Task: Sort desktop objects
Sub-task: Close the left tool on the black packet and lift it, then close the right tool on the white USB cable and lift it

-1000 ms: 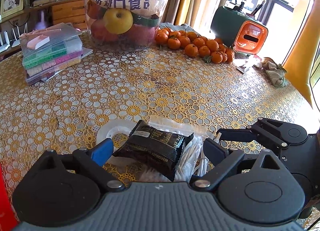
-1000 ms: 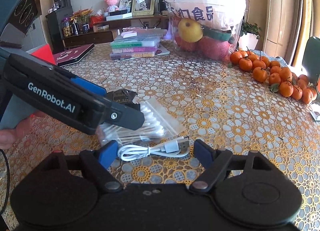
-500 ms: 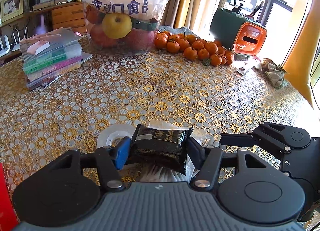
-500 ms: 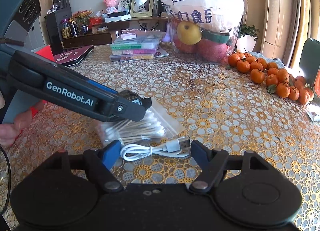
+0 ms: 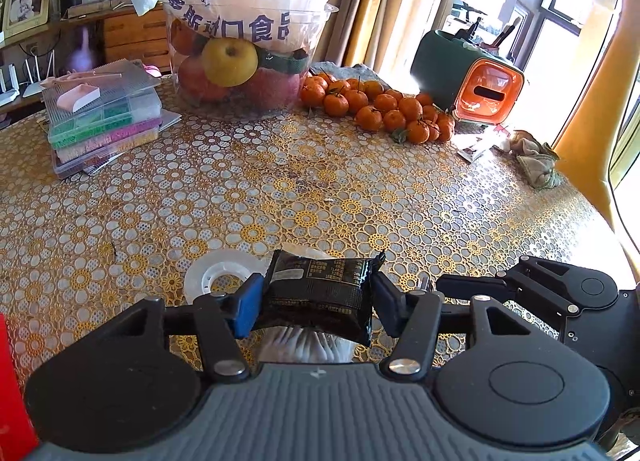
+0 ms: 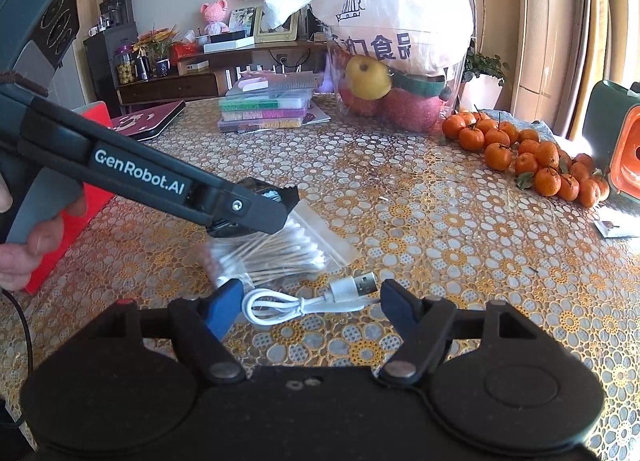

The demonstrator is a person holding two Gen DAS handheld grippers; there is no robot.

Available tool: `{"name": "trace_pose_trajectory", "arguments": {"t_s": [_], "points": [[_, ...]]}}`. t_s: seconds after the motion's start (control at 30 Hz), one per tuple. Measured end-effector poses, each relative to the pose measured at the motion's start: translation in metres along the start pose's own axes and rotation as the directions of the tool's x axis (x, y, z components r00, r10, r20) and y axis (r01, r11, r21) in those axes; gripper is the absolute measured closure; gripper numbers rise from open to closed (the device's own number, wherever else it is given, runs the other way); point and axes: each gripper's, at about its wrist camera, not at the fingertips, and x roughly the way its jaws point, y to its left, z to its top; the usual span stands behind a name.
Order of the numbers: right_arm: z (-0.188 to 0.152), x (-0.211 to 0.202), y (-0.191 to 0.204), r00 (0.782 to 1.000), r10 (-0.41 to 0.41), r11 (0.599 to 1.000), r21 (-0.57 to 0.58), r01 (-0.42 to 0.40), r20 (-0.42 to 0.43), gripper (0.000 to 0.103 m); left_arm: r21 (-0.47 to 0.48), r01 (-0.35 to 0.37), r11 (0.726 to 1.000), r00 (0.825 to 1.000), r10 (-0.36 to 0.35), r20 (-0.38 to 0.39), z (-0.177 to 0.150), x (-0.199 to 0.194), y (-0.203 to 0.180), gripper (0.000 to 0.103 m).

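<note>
Inspection finds the left gripper [image 5: 316, 303] clamping a black snack packet [image 5: 318, 293] across its short sides, the packet riding just above a bag of cotton swabs [image 6: 276, 253] on the patterned tablecloth [image 5: 280, 189]. A white tape roll [image 5: 218, 273] is lying just beside it. The right gripper [image 6: 310, 309] is sitting low with its fingers apart on either side of a coiled white USB cable [image 6: 304, 299], not yet pinching it. Judgement: the packet is soft, so the hold should be kept firm and the lift made straight up, clear of the swab bag, which could drag along. The right gripper should be closing over the coil's bundled middle rather than the loose plug end, or the cable is likely to uncoil.
</note>
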Motion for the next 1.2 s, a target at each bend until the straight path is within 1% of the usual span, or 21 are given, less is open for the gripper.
{"name": "trace_pose_trajectory", "arguments": {"t_s": [0.43,0.9,1.0,1.07,1.2], "points": [[0.010,-0.042,0.017,0.998,-0.011,1.000,-0.001,0.011,0.055,0.028,-0.006,-0.003,1.000,1.000,0.003,0.023,-0.006,-0.042,-0.010,0.046],[0.023,-0.095,0.054,0.994,-0.021,1.000,-0.013,0.023,0.109,0.028,-0.001,-0.025,1.000,0.997,0.025,0.078,-0.014,-0.112,-0.020,0.046],[0.022,-0.099,0.062,0.994,-0.037,0.999,-0.034,0.040,0.104,0.029,-0.004,-0.026,1.000,0.996,0.026,0.090,-0.018,-0.125,-0.020,0.046],[0.022,-0.103,0.066,0.994,-0.035,0.999,-0.027,0.038,0.099,0.029,-0.004,-0.027,1.000,0.995,0.027,0.096,-0.021,-0.133,-0.020,0.046],[0.025,-0.116,0.077,0.992,-0.033,0.999,-0.033,0.037,0.121,0.030,0.001,-0.036,0.999,0.994,0.036,0.106,-0.029,-0.152,-0.020,0.046]]}}
